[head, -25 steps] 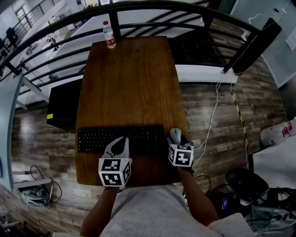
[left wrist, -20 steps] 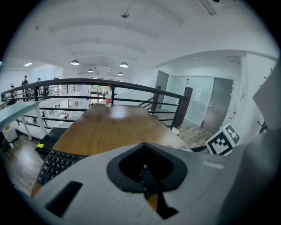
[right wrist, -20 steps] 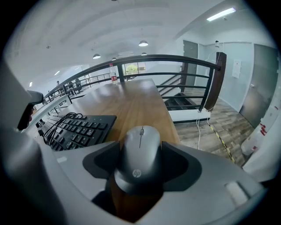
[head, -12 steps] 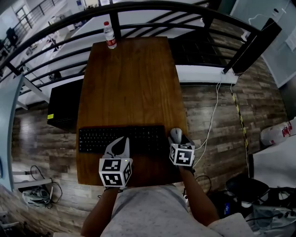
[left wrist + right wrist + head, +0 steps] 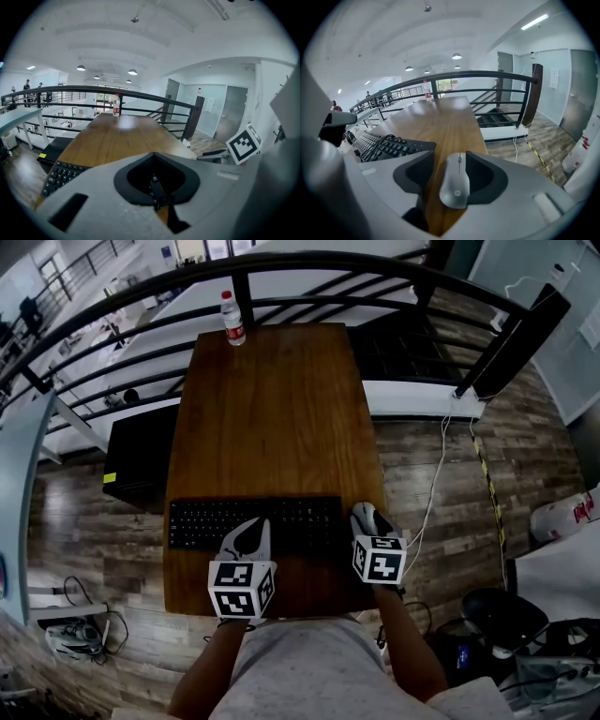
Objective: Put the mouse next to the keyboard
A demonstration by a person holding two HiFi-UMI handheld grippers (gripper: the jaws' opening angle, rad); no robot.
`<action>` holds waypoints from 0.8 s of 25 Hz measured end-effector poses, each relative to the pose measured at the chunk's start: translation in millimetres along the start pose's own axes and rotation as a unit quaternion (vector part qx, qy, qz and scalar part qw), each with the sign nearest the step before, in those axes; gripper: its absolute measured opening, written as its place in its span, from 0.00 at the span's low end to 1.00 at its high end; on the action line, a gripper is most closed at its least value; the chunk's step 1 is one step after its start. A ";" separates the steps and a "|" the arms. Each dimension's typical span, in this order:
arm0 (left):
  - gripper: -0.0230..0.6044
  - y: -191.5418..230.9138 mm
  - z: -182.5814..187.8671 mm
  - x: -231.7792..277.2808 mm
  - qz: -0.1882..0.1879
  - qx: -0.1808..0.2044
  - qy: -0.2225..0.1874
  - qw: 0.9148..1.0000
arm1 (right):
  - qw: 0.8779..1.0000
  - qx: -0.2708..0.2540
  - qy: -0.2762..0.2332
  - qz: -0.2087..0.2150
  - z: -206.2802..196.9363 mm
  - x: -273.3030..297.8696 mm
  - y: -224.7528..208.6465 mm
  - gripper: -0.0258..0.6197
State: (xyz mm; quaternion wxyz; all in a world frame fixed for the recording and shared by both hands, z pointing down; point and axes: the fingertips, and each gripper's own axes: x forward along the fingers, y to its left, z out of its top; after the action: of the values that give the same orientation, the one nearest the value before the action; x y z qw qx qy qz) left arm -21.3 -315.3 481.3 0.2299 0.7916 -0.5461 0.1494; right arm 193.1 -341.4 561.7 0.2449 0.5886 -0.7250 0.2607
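On mouse, unseen overhead: logo, perhaps

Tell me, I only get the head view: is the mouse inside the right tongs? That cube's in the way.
Observer: Yes. The right gripper view shows the mouse between the right tongs. They have just been closing, but a strip of table shows beside the mouse, so no squeeze yet.
Operator: Are the left tongs holding something?
Observer: No. In the left gripper view the left tongs are shut with nothing in them.
Operator: What's above the table?
Observer: Round ceiling lamps, which your view misses.
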 end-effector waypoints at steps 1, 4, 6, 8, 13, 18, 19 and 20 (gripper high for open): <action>0.03 0.8 0.9 -2.6 0.000 0.000 -0.003 1.000 | 1.000 -0.004 -0.007 0.004 4.4 -4.2 4.5 0.37; 0.03 5.3 4.4 -11.5 0.001 -0.002 -0.011 1.000 | 0.999 -0.015 -0.030 0.021 18.9 -15.9 21.3 0.33; 0.03 8.2 6.7 -18.3 0.002 -0.003 -0.018 1.000 | 0.998 -0.024 -0.046 0.033 28.9 -24.8 34.8 0.30; 0.03 10.8 8.6 -24.8 0.002 -0.004 -0.025 1.000 | 0.996 -0.035 -0.062 0.047 38.6 -33.8 50.0 0.28; 0.03 10.5 15.4 -37.6 0.000 -0.005 -0.042 0.999 | 0.989 -0.065 -0.100 0.087 62.4 -57.8 85.3 0.25; 0.03 14.0 20.6 -51.9 -0.002 -0.006 -0.056 0.998 | 0.980 -0.083 -0.136 0.119 79.3 -83.6 118.2 0.20; 0.03 15.2 21.5 -54.5 -0.002 -0.006 -0.058 0.998 | 0.978 -0.086 -0.142 0.124 81.8 -88.1 123.8 0.19; 0.03 16.2 22.1 -56.9 -0.002 -0.005 -0.060 0.998 | 0.976 -0.089 -0.148 0.129 83.8 -92.3 128.8 0.17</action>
State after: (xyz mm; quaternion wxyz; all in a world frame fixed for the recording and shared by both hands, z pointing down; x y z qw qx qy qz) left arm -57.2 -286.5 438.0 0.2015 0.7992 -0.5577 0.0984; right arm 80.0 -308.1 426.7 0.1503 0.4980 -0.8434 0.1344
